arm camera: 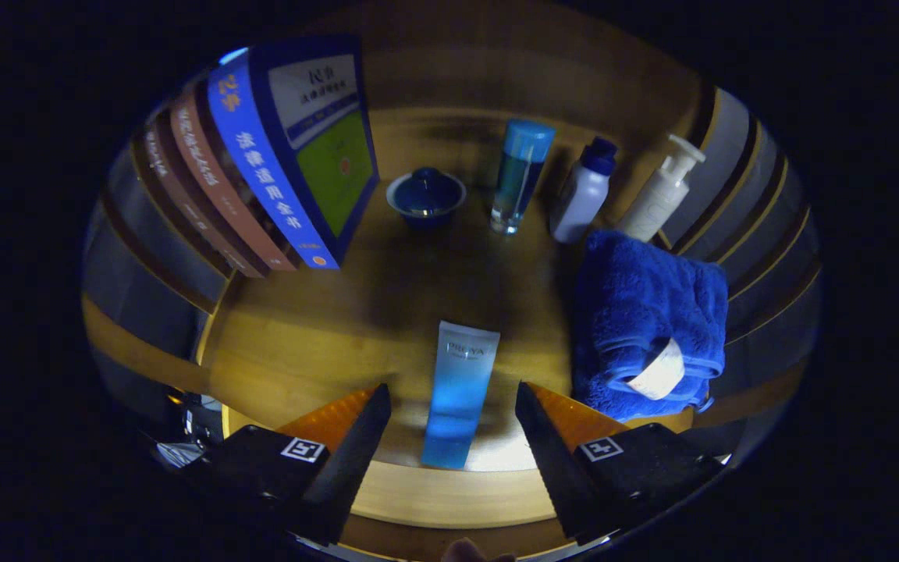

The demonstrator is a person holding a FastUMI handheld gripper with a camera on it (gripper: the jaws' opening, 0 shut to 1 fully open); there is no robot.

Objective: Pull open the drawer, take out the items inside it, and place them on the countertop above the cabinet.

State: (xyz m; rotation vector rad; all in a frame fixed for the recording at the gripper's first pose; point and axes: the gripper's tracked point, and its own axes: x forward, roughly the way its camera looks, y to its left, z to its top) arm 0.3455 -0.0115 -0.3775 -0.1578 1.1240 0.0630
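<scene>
Gripper, fingers spread wide and gripping nothing, straddling a tube lying on the countertop. Beyond: books, towel, pump bottle, clear bottle, white bottle, bowl. The tube appears delivered; whether other items remain cannot be judged, the drawer being hidden below.

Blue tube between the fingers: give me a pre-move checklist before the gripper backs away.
1. Blue tube lies flat on the wooden countertop: ok.
2. Hand-held gripper open, fingers apart on both sides of the tube, not pressing it: ok.
3. Tube apart from the folded blue towel: ok.
4. Tube well short of the blue lidded bowl and the clear blue bottle: ok.
5. Drawer emptied: cannot tell.
</scene>
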